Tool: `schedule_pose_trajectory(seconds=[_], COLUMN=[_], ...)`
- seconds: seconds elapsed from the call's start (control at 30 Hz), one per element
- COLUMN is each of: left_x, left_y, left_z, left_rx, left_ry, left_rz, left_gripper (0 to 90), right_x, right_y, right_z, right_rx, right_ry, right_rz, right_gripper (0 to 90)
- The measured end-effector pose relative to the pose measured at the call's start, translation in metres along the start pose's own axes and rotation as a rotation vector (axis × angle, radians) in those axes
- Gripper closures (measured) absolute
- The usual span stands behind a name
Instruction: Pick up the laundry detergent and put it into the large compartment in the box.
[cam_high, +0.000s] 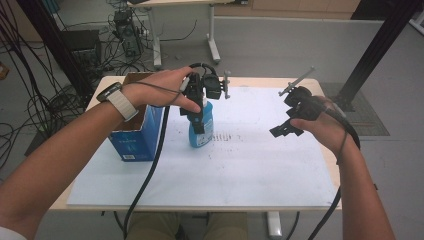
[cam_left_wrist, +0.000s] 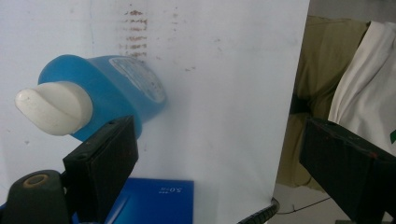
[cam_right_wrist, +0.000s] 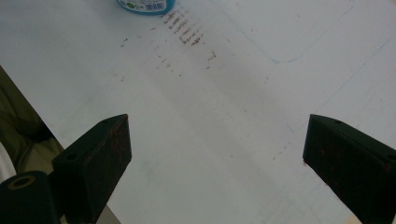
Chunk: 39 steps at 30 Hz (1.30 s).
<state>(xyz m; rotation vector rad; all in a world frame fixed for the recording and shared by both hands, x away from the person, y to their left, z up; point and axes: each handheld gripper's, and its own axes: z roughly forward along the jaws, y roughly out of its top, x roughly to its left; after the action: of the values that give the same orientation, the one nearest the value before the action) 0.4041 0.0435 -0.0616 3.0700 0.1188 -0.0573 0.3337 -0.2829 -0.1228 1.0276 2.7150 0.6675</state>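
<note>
A blue bottle (cam_high: 204, 136) with a white cap stands upright on the white sheet (cam_high: 250, 170), left of the middle. My left gripper (cam_high: 201, 117) hangs over it, pointing down. In the left gripper view the bottle (cam_left_wrist: 116, 84) and its white cap (cam_left_wrist: 53, 107) lie just outside the left jaw, and my left gripper (cam_left_wrist: 219, 135) stands wide open with only bare sheet between its jaws. My right gripper (cam_high: 285, 131) hovers over the right part of the sheet. It too (cam_right_wrist: 217, 130) is open and holds nothing. The bottle's base (cam_right_wrist: 147, 4) peeks in at that view's top edge.
A blue cardboard box (cam_high: 137, 132), open at the top, stands at the table's left, close beside the bottle; its corner (cam_left_wrist: 154, 200) lies under the left gripper. Faint brown marks (cam_high: 227, 136) cross the sheet. Cables trail off the table's front edge.
</note>
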Motion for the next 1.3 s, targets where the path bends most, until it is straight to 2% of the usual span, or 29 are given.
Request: schedule_pose_trajectory(seconds=[1.3], left_x=[-0.0001], left_y=[0.0018], left_z=[-0.0064], left_rx=[0.007], left_ry=[0.003], left_rz=[0.001], left_gripper=[12.3], right_x=[0.0], right_y=[-0.0015], right_z=[-0.0017], right_rx=[-0.001], right_ry=[-0.002], right_rz=[0.003], right_gripper=[7.7])
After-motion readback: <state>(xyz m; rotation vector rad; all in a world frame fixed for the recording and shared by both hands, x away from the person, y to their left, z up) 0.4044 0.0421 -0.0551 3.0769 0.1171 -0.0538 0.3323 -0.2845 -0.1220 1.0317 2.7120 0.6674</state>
